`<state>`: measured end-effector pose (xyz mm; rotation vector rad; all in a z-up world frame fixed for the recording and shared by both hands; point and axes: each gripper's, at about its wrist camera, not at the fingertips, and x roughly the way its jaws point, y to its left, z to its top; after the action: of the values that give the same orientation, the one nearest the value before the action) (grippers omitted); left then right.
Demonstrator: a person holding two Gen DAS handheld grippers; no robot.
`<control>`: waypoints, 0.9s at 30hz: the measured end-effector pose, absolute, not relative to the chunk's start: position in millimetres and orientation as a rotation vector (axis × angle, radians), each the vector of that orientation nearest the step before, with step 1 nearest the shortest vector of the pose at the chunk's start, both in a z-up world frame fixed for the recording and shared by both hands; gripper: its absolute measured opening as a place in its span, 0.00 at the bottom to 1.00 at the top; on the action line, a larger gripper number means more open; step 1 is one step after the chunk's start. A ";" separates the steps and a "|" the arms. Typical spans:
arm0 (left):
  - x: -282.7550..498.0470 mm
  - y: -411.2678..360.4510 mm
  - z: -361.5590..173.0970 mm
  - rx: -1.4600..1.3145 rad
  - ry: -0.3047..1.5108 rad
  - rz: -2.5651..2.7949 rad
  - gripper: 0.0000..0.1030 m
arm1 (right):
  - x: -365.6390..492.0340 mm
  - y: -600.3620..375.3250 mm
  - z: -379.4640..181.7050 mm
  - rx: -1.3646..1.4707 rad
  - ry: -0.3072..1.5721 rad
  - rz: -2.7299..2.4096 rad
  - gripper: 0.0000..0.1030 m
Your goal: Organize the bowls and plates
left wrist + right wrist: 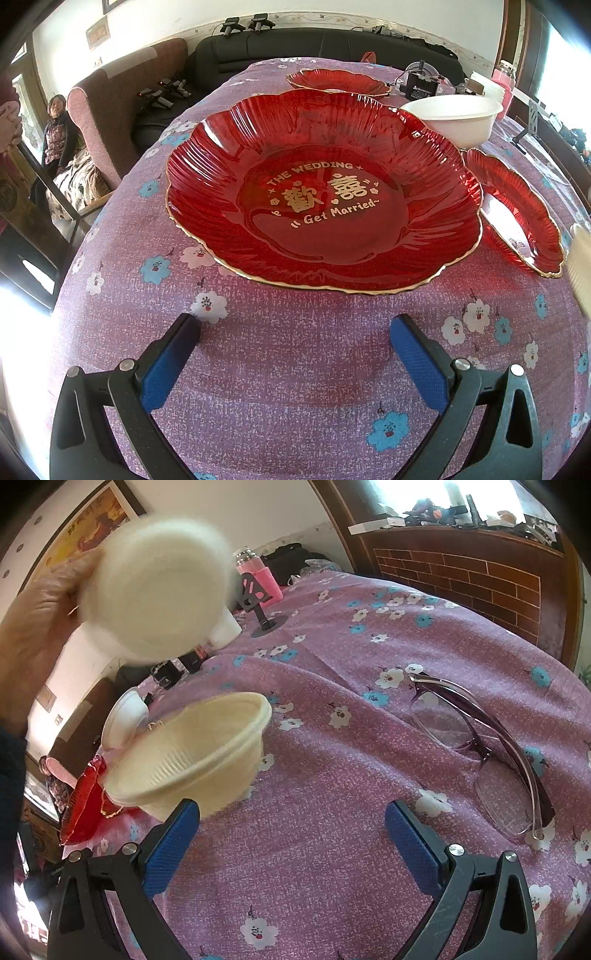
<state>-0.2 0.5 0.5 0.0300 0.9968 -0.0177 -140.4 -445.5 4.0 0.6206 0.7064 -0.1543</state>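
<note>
We hold our left gripper [295, 332] low over the purple floral tablecloth [280, 387], its blue-padded jaws spread wide and empty, aimed at the large red scalloped glass plate with gold lettering [325, 195] just ahead. A white plastic bowl [454, 118] sits behind that plate, a second red plate [517, 214] to its right, a third [338, 83] farther back. Our right gripper [291, 819] is likewise spread and empty, a cream ribbed disposable bowl [192, 753] near its left finger. A bare hand [40, 620] lifts a blurred white bowl [159, 587] above. Purple-framed glasses [480, 749] lie to the right.
</note>
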 end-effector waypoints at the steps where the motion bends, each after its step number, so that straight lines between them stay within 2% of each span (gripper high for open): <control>1: -0.2 0.5 0.5 0.030 0.997 -0.018 1.00 | -140.2 -445.3 4.0 0.620 0.707 -0.154 0.99; 27: -0.2 0.5 0.5 0.030 0.997 -0.018 1.00 | -137.6 -445.3 2.5 0.625 0.707 -0.138 0.99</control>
<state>-0.2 0.5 0.5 0.0300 0.9967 -0.0177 -137.6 -445.3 2.5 0.6255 0.7075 -0.1383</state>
